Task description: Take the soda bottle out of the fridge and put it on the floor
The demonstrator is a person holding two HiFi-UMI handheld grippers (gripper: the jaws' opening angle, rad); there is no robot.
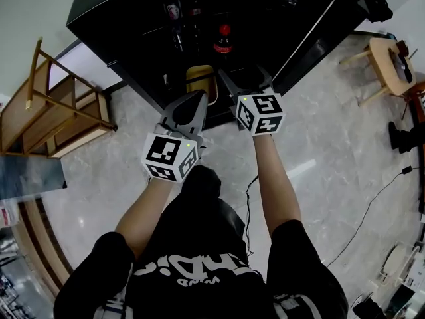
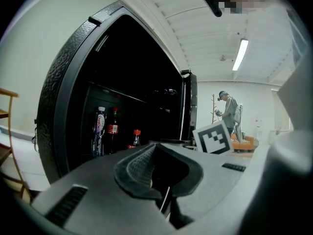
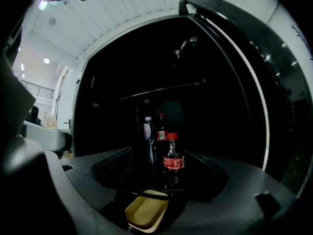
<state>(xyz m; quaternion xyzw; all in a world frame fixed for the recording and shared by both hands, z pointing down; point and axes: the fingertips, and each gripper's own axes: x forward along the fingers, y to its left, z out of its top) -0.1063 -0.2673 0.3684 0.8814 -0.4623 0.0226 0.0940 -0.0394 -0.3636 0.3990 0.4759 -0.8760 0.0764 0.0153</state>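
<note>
The black fridge (image 1: 106,12) stands open, dark inside. The right gripper (image 1: 244,78) hangs at its mouth, jaws spread wide, nothing pinched. The left gripper (image 1: 201,98) sits just beside it, jaws pressed together, empty. The soda bottle (image 3: 172,158) stands upright on a fridge shelf ahead of the right jaws, untouched, two taller bottles (image 3: 149,131) behind it. A yellow tray (image 3: 146,209) lies below.
</note>
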